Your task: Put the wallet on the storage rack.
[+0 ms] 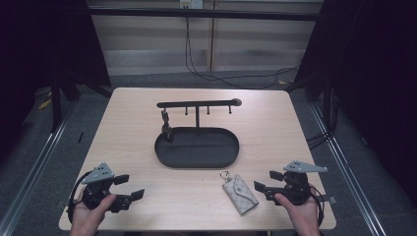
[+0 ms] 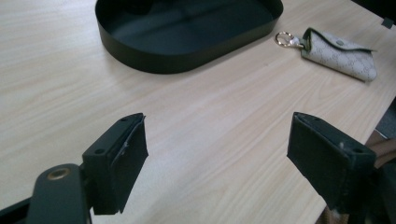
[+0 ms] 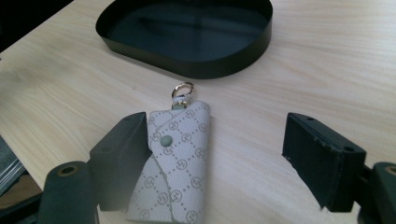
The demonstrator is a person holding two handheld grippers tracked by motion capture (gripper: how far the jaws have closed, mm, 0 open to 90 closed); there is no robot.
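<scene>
A grey patterned key pouch (image 1: 239, 192) with a gold ring (image 1: 225, 173) lies flat on the wooden table near its front edge. In the right gripper view the key pouch (image 3: 175, 163) lies between the wide-apart jaws, close by the left one. My right gripper (image 1: 265, 181) is open just right of the pouch. At the front left my left gripper (image 1: 129, 186) is open over bare wood, with the pouch (image 2: 343, 52) far off. A black oval tray (image 1: 196, 147) with a hook rack (image 1: 196, 104) stands mid-table.
The tray's low wall (image 3: 196, 65) lies just beyond the pouch. A small dark figure-like piece (image 1: 166, 127) stands at the tray's back left. Cables (image 1: 231, 76) trail on the floor behind the table. Bare wood (image 1: 137, 147) lies left of the tray.
</scene>
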